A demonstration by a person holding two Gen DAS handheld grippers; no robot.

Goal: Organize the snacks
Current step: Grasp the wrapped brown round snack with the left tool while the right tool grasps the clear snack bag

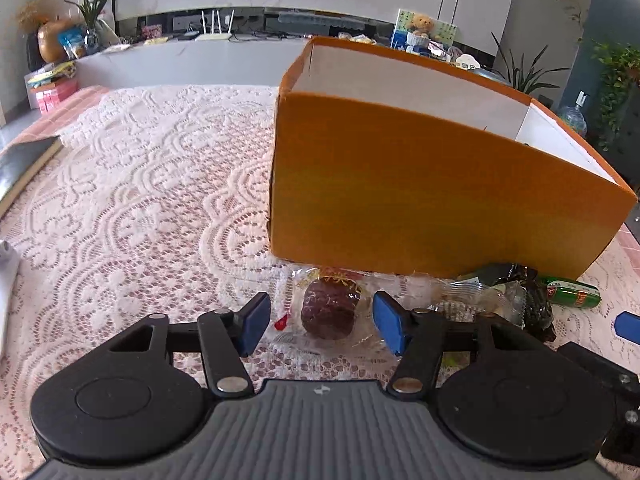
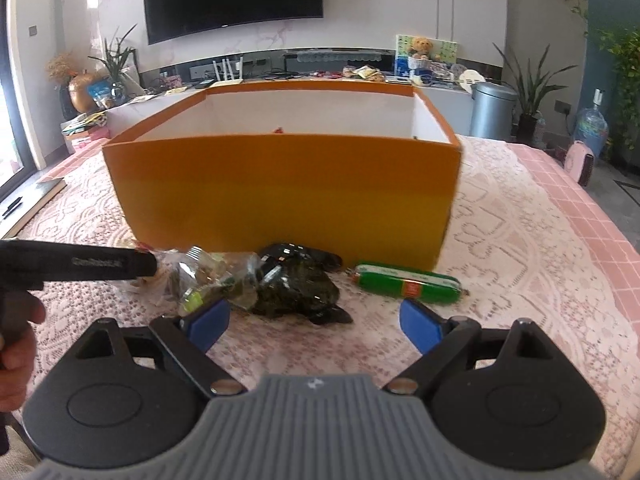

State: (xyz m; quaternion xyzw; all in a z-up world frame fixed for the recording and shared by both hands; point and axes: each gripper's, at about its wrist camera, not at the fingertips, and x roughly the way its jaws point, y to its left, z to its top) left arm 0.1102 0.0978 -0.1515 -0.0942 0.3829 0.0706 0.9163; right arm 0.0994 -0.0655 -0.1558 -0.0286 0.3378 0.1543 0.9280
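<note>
The left gripper [image 1: 321, 322], jaws spread, straddles a wrapped chocolate cake [image 1: 329, 310] on the lace-covered table [image 1: 160, 184], just before an orange box [image 1: 420, 200]. The right gripper [image 2: 316, 326], also spread, hovers near a dark packet [image 2: 296, 292] and green sausage [image 2: 408, 283].

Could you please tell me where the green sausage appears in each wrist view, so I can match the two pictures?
Left wrist: the green sausage lies at the far right, below the orange box's near corner.
Right wrist: it lies right of centre, against the box's front wall.
Shared landmark: the orange box.
</note>
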